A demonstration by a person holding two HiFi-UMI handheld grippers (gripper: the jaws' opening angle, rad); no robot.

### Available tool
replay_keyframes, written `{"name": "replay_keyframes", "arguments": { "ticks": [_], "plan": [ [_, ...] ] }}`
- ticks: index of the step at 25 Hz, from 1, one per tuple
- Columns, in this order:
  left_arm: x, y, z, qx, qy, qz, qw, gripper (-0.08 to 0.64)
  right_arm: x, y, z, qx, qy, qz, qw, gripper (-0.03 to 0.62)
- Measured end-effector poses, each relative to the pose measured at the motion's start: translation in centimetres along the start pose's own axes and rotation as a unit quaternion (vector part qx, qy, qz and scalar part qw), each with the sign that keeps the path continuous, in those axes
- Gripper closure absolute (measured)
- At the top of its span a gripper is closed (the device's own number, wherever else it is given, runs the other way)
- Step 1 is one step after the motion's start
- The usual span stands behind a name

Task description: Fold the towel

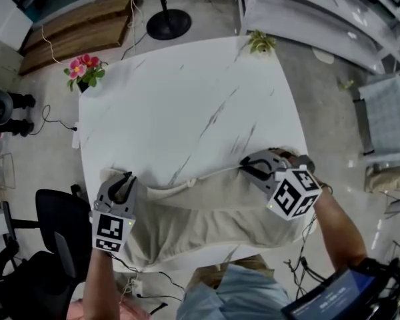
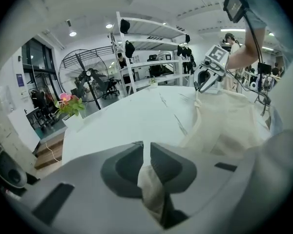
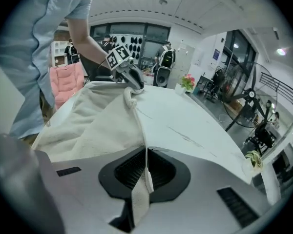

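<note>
We have both tongs clenched on the towel [image 1: 200,212]: the left tongs [image 2: 145,152] pinch a bunched corner, and the right tongs [image 3: 146,161] grip only a thin strip of hem. The cloth stretches between the two and trails back behind them, over the near edge of the table [image 1: 187,99].

Our worry is the right side. With so little hem in the pads, we judge the corner could slip out as we lift, pulled by the weight hanging off the edge. The uneven bites could also skew the fold.

The only container we see is the pot [image 1: 85,85] well ahead of the left tongs, holding pink flowers [image 1: 84,67]; it stands apart from the towel
</note>
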State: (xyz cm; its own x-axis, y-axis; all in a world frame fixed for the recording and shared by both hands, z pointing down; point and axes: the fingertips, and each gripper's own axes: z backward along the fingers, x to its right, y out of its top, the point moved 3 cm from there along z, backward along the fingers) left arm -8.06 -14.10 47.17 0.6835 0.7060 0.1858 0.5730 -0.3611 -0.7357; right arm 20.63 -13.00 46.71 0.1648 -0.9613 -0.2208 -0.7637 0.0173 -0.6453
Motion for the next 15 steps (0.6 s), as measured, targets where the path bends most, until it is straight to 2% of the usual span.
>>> {"name": "replay_keyframes", "arguments": {
  "ticks": [4, 5, 7, 12, 15],
  "plan": [
    [-1.1, 1.4, -0.2, 0.022, -0.011, 0.009, 0.9997, 0.506, 3.7, -0.3, -0.6, 0.007, -0.039, -0.047, 0.998, 0.565],
    [-1.3, 1.5, -0.2, 0.023, -0.012, 0.01, 0.9996, 0.485, 4.4, -0.5, -0.9, 0.003, -0.046, -0.053, 0.998, 0.565],
    [-1.7, 0.9, -0.7, 0.012, -0.012, 0.007, 0.9998, 0.451, 5.3, -1.0, -1.6, -0.011, -0.052, -0.058, 0.997, 0.563],
    [-2.7, -1.4, -3.0, -0.026, 0.002, -0.014, 0.9996, 0.437, 6.8, -1.8, -3.1, -0.031, -0.058, -0.062, 0.996, 0.564],
    [-3.5, -1.1, -3.0, -0.021, 0.012, -0.022, 0.9995, 0.439, 7.7, -2.3, -3.7, -0.039, -0.065, -0.064, 0.995, 0.563]
  ]
}}
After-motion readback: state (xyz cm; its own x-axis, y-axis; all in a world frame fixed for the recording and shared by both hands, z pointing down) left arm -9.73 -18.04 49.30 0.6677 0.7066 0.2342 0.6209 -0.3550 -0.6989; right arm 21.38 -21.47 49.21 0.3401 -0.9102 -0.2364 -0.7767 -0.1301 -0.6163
